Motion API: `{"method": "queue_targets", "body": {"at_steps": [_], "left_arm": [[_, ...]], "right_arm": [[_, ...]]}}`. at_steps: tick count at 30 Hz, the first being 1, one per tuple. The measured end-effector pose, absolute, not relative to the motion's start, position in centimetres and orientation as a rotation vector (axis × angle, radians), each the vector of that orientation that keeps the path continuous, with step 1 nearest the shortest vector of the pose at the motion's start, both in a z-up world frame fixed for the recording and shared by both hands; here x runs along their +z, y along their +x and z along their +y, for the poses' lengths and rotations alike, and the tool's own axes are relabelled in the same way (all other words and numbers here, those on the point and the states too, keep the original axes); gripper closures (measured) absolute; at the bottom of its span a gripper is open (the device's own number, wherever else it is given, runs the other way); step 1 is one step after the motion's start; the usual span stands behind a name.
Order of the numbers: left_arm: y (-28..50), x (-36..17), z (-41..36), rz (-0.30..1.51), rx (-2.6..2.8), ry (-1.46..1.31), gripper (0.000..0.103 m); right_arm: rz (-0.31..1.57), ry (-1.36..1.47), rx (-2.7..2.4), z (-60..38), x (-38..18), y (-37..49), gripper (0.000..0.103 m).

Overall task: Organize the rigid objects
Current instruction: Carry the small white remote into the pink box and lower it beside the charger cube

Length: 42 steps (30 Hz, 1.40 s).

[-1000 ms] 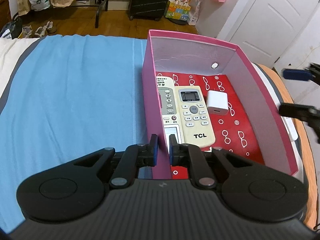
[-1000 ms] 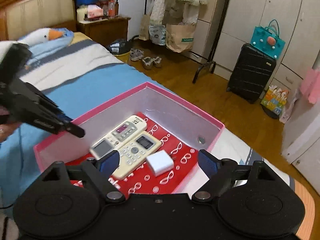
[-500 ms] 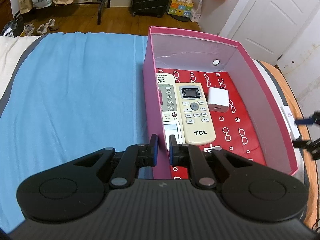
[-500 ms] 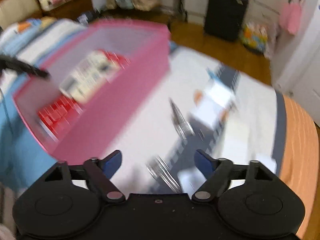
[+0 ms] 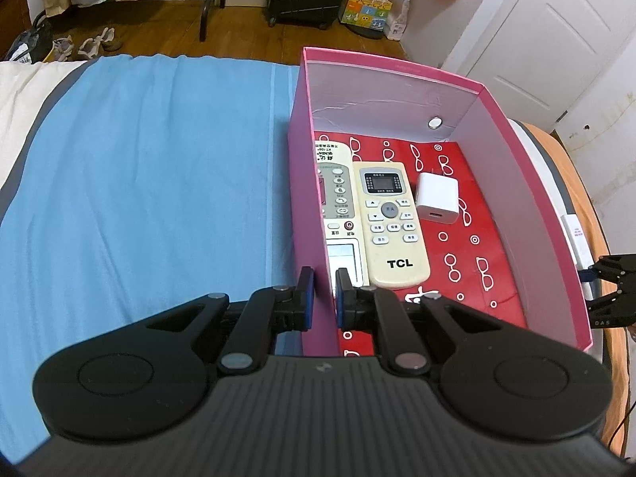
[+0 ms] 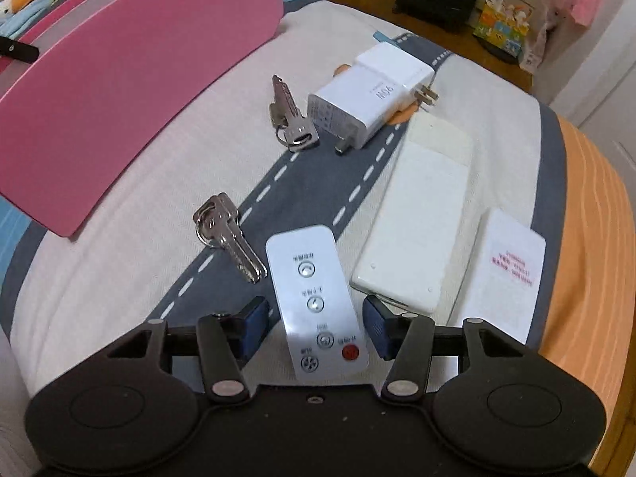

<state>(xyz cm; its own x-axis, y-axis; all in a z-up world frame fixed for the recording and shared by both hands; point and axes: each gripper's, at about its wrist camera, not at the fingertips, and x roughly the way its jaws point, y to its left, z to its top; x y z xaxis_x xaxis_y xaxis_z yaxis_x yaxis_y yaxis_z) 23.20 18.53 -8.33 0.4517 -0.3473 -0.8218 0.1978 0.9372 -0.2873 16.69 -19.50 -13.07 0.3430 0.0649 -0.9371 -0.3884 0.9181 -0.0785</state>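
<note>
My left gripper (image 5: 324, 283) is shut on the near left wall of the pink box (image 5: 516, 151). Inside the box lie a TCL remote (image 5: 391, 222), a second remote (image 5: 338, 206) and a small white charger (image 5: 437, 198). My right gripper (image 6: 316, 324) points down at the bed outside the box. Its jaws are closing around a slim white remote (image 6: 314, 278). The remote lies between the fingers with a small gap at each pad. In the left wrist view the right gripper (image 5: 612, 290) shows at the right edge, beyond the box.
On the bedspread beside the box lie two bunches of keys (image 6: 230, 238) (image 6: 292, 119), a large white plug adapter (image 6: 369, 95), a long white slab (image 6: 421, 218) and a white labelled case (image 6: 505, 274). The pink box wall (image 6: 119, 79) stands to the left.
The right gripper swung from above the box out and down to the items on the bed, and its jaws narrowed around the slim white remote. The left gripper kept its hold.
</note>
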Motion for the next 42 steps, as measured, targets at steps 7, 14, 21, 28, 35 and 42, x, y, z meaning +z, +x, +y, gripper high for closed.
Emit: {"method": "queue_targets", "body": {"at_steps": [7, 14, 21, 28, 35, 42], "left_arm": [[23.2, -8.5, 18.6, 1.054, -0.336, -0.163, 0.093], [23.1, -8.6, 18.6, 1.056, -0.34, -0.17, 0.093], [23.1, -8.6, 18.5, 1.061, -0.332, -0.19, 0.093], [22.9, -8.4, 18.3, 1.057, -0.317, -0.186, 0.093], [22.8, -8.4, 18.3, 1.057, -0.312, -0.176, 0.093], [22.8, -8.5, 18.7, 1.049, -0.328, -0.187, 0.093]], "right_arm": [[1.197, -0.121, 0.262, -20.2, -12.3, 15.0, 0.057], [1.243, -0.063, 0.204, -19.0, -12.8, 15.1, 0.056], [1.155, -0.157, 0.177, -17.1, -12.7, 16.0, 0.059], [1.049, 0.008, 0.17, -16.5, -7.6, 16.2, 0.059], [0.891, 0.037, 0.463, -9.3, 0.7, 18.4, 0.059], [1.184, -0.162, 0.499, 1.2, -2.7, 24.6, 0.059]]}}
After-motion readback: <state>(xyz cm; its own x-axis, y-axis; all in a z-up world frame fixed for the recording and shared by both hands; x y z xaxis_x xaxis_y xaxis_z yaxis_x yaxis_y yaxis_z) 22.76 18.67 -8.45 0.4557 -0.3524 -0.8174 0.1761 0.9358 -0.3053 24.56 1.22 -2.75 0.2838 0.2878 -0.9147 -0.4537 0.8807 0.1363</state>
